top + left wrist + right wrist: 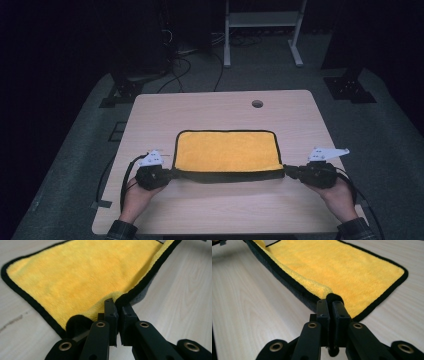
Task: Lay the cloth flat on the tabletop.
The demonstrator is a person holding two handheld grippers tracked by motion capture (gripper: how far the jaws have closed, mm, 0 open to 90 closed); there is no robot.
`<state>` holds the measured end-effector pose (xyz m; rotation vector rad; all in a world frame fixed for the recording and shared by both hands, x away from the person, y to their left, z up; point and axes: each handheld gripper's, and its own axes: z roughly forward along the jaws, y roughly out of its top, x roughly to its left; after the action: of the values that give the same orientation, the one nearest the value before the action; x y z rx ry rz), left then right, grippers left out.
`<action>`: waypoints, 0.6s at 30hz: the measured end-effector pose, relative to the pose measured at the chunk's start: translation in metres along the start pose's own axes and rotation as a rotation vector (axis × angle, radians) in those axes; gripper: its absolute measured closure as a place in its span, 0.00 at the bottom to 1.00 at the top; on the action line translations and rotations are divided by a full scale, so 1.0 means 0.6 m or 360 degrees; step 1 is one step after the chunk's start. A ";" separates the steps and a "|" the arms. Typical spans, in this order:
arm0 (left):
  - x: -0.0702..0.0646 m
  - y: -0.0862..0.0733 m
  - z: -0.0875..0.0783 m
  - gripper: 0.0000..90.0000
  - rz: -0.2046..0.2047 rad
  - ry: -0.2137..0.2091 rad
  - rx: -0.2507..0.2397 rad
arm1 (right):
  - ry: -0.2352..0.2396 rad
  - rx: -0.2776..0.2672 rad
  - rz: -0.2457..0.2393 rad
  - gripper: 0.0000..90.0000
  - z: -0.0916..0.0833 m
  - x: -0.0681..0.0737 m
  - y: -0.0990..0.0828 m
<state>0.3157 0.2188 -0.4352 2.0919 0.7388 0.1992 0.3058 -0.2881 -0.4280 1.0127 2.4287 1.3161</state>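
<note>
High view: your left gripper point(167, 175) and right gripper point(291, 172) each pinch a near corner of the cloth point(225, 150) stretched between them; fold looks laid, release remains.

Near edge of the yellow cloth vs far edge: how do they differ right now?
The near edge of the yellow cloth is pinched at both corners, by the left gripper and the right gripper; the far edge is free. The near edge is lifted and curled, showing the cloth's dark grey underside; the far edge lies flat on the table. Both carry the same black trim.
</note>
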 end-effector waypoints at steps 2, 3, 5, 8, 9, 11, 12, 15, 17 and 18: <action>-0.007 -0.004 -0.004 0.95 0.0006 -0.0012 0.0006 | 0.0005 0.0006 -0.0006 0.94 -0.006 0.007 -0.007; -0.011 -0.007 -0.006 0.95 0.0009 -0.0024 0.0005 | 0.0009 0.0007 -0.0005 0.94 -0.008 0.009 -0.009; -0.020 -0.015 -0.010 0.95 0.0016 -0.0044 0.0012 | 0.0016 0.0000 -0.0012 0.94 -0.015 0.015 -0.014; -0.031 -0.025 -0.014 0.95 0.0014 -0.0060 0.0029 | 0.0026 0.0001 -0.0018 0.94 -0.024 0.025 -0.022; -0.037 -0.030 -0.015 0.95 0.0016 -0.0065 0.0038 | 0.0027 0.0006 -0.0022 0.94 -0.025 0.027 -0.024; -0.044 -0.036 -0.016 0.95 0.0022 -0.0072 0.0054 | 0.0035 0.0021 -0.0023 0.94 -0.029 0.034 -0.032; -0.048 -0.039 -0.017 0.95 0.0023 -0.0075 0.0057 | 0.0030 0.0028 -0.0032 0.94 -0.030 0.037 -0.035; -0.059 -0.045 -0.018 0.95 0.0032 -0.0092 0.0082 | 0.0030 0.0040 -0.0028 0.94 -0.035 0.044 -0.043; -0.065 -0.048 -0.019 0.95 0.0034 -0.0102 0.0087 | 0.0029 0.0036 -0.0025 0.94 -0.040 0.048 -0.048; -0.070 -0.050 -0.020 0.95 0.0040 -0.0110 0.0092 | 0.0032 0.0037 -0.0024 0.94 -0.043 0.050 -0.051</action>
<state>0.2640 0.2164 -0.4463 2.1528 0.6848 0.1200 0.2569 -0.2968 -0.4332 0.9893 2.4668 1.3026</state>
